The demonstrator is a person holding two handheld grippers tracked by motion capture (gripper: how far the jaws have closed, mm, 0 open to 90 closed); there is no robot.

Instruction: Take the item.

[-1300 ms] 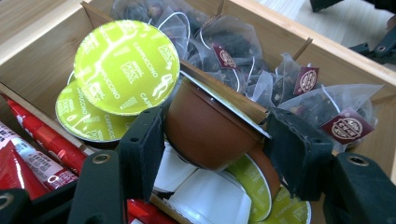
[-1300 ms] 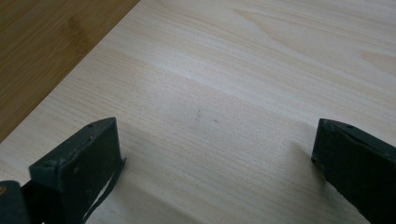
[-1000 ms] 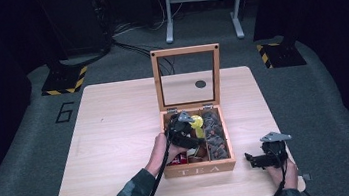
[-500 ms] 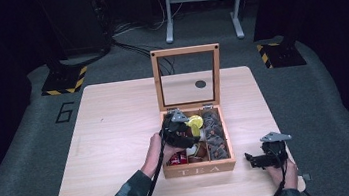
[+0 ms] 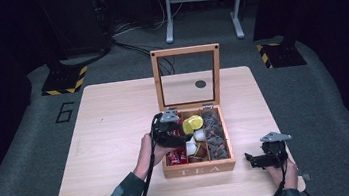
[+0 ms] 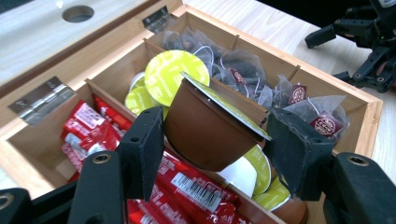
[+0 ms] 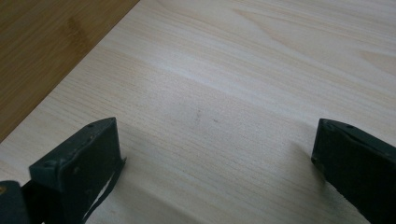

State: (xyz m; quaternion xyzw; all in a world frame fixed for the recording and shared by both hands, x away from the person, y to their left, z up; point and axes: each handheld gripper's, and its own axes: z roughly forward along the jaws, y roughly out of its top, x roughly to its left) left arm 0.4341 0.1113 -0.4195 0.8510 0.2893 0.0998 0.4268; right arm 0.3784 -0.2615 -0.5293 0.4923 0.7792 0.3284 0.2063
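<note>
An open wooden tea box [image 5: 200, 169] stands on the table, its glass lid [image 5: 184, 50] upright. My left gripper [image 6: 217, 135] is shut on a brown coffee capsule [image 6: 205, 130] with a green foil lid, tilted and held just above the box's middle compartment. In the high view the left gripper [image 5: 183, 138] reaches over the box from its left side. More green-lidded capsules [image 6: 175, 74] lie below and behind it. My right gripper [image 7: 219, 140] stands open over bare tabletop, and in the high view the right gripper [image 5: 251, 160] is right of the box.
Red sachets [image 6: 93, 130] fill the box's left compartment and tea bags [image 6: 289, 98] with dark red tags fill the right one. The light wooden table [image 5: 115, 125] has a round hole [image 5: 200, 83] behind the lid. Dark floor, stands and cables surround it.
My left gripper has shifted slightly to the left over the box, the capsule still in it. The right gripper has stayed where it was.
</note>
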